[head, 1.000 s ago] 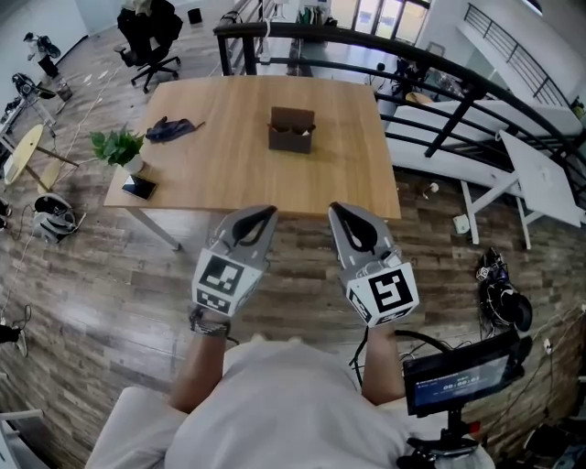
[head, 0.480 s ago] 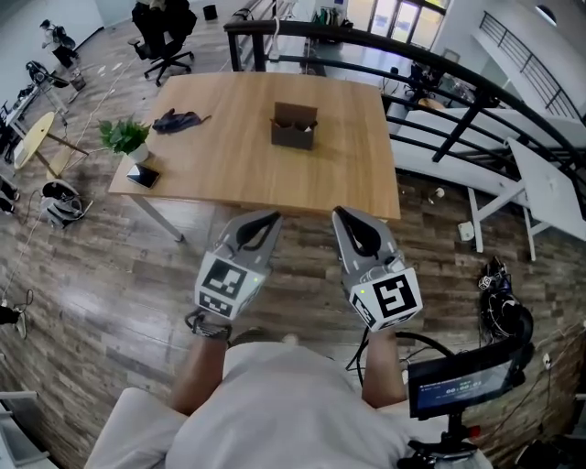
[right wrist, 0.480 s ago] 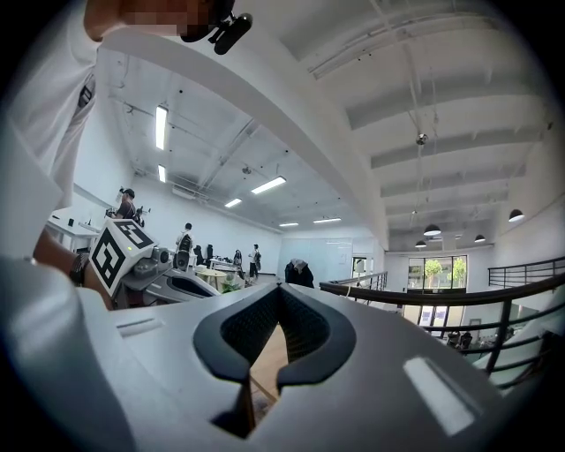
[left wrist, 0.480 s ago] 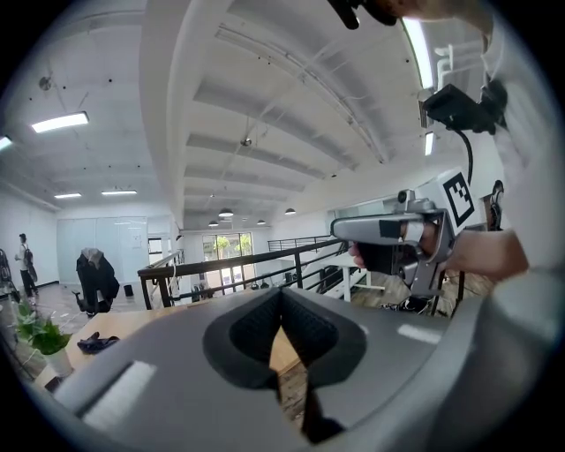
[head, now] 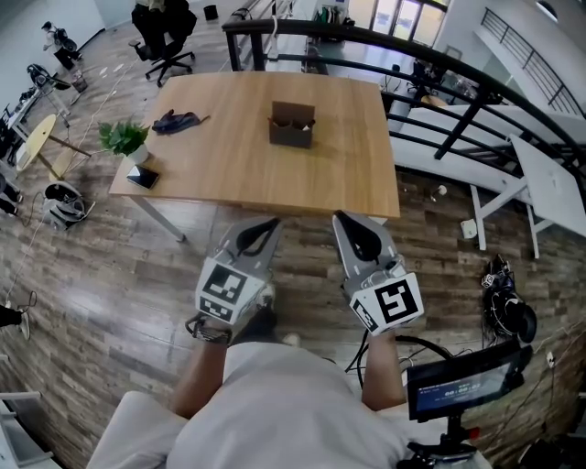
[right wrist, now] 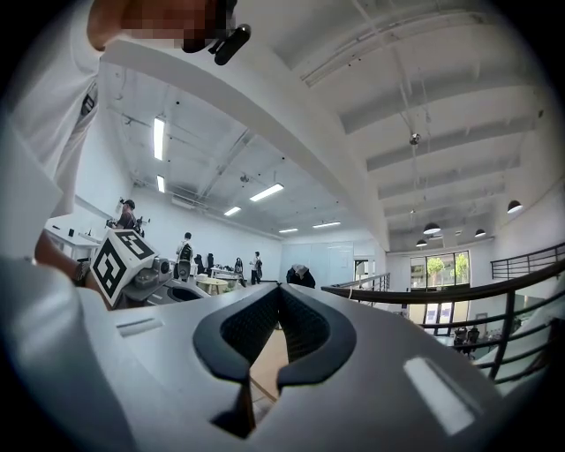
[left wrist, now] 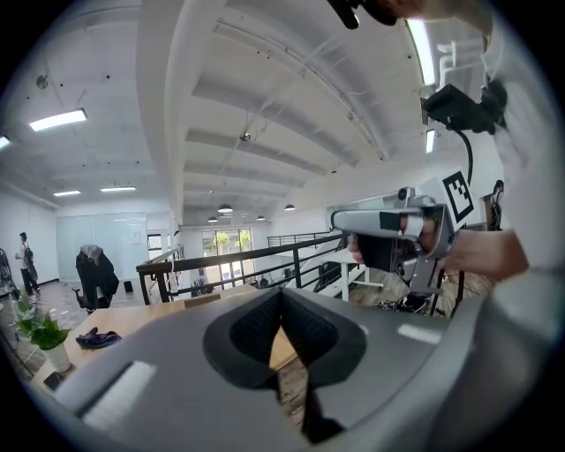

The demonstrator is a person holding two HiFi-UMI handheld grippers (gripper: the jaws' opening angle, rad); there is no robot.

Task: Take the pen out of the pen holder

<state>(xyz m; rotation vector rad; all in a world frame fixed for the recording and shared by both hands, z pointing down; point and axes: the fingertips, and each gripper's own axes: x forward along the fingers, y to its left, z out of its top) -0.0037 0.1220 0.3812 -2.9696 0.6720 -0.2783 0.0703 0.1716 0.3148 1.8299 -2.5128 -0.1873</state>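
In the head view a small brown pen holder (head: 291, 125) stands upright on the far half of a wooden table (head: 229, 165). No pen can be made out in it at this distance. Both grippers are held side by side in front of the person, over the wooden floor, short of the table's near edge. The left gripper (head: 271, 222) is shut with nothing in it. The right gripper (head: 340, 217) is also shut and holds nothing. In the left gripper view the left gripper (left wrist: 282, 293) has its jaws together, and so does the right gripper (right wrist: 280, 290) in its own view.
On the table's left side lie a dark cloth (head: 174, 121), a potted plant (head: 125, 140) and a phone (head: 142, 178). A black railing (head: 430, 69) runs behind and to the right. An office chair (head: 165, 27) stands beyond the table. A small screen (head: 462, 385) sits at lower right.
The view has shifted slightly, so the table and holder sit a little differently in frame. Both grippers stay shut and side by side, short of the table.
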